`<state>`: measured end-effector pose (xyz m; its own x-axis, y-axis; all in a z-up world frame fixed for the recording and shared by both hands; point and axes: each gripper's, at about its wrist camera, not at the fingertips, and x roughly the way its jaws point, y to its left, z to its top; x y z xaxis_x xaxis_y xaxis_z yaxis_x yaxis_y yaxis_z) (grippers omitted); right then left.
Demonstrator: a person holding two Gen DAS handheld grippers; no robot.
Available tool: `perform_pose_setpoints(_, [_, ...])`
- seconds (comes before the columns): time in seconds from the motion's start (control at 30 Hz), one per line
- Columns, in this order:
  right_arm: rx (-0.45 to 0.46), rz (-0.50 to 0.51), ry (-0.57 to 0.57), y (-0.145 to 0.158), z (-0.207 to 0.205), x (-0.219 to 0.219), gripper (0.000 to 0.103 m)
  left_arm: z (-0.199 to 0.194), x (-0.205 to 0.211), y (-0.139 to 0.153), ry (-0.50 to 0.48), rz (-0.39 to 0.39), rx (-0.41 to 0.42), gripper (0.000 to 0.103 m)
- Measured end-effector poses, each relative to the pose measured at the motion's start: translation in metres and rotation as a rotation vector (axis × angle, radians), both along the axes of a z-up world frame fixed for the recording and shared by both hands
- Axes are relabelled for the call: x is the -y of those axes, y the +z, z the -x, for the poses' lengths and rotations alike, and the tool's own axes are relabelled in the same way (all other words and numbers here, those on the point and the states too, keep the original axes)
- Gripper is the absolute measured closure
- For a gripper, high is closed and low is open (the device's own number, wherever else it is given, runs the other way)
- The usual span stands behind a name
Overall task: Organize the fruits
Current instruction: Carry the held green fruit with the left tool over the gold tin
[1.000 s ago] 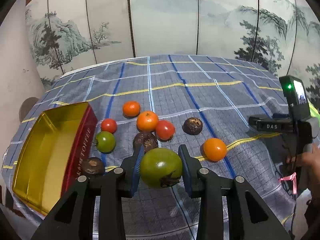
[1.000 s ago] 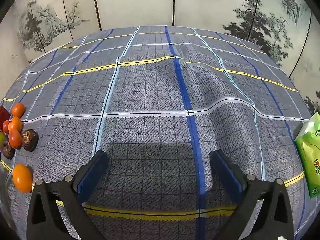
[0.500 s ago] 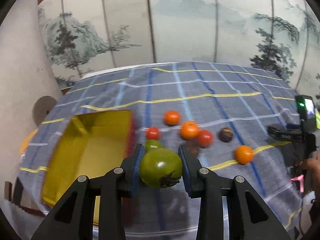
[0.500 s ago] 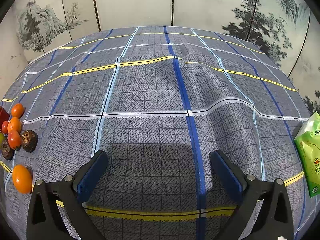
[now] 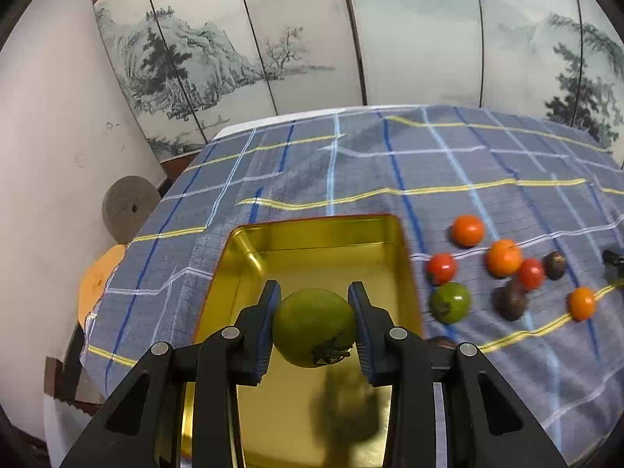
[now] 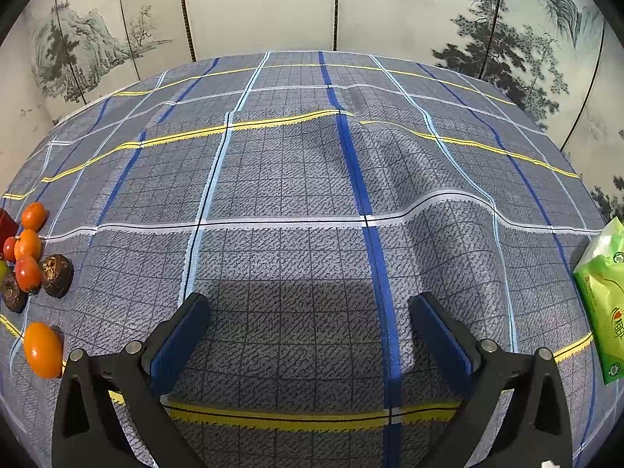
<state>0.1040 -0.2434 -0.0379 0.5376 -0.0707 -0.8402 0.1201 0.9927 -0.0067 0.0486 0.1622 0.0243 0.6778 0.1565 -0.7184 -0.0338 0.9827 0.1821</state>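
- The left gripper (image 5: 314,327) is clamping a green tomato (image 5: 314,327) between its two fingers (image 5: 267,327), one pad pressing each side of the fruit.
- The tomato is hanging directly above the floor of the gold tin (image 5: 323,257), within its walls and nearer the tin's front half; its shadow is falling on the gold floor just below and toward the camera. The drop looks to be straight down, so the next move probably calls only for lowering and letting go.
- The tomato is nearly round, with no real long axis; its dark stem end is pointing down and toward the camera, slightly to the right.
- The tin's long axis is running away from the camera, roughly in line with the fingers.
- Loose fruits are lying on the plaid cloth (image 5: 487,163) covering the counter, right of the tin: a smaller green tomato (image 5: 449,302) just beside its right wall, with red, orange and dark brown ones beyond.
- The right gripper (image 6: 310,335) is hovering with fingers spread wide and holding nothing, well apart from the tin; the left one is clearly the nearer.
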Motion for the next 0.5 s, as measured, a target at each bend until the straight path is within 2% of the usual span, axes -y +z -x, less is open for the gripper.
perform_pose_setpoints(0.27, [0.001, 0.001, 0.030, 0.003, 0.002, -0.002, 0.001, -0.028, -0.021, -0.014, -0.001, -0.030, -0.029, 0.066])
perform_pose_setpoints(0.4, [0.171, 0.030, 0.116, 0.037, 0.028, -0.019, 0.003, -0.039, -0.024, -0.017, -0.022, -0.057, -0.040, 0.066])
perform_pose_setpoints(0.5, [0.286, -0.043, 0.268, 0.071, 0.052, -0.041, 0.002, -0.051, -0.028, -0.023, -0.029, -0.069, -0.059, 0.066])
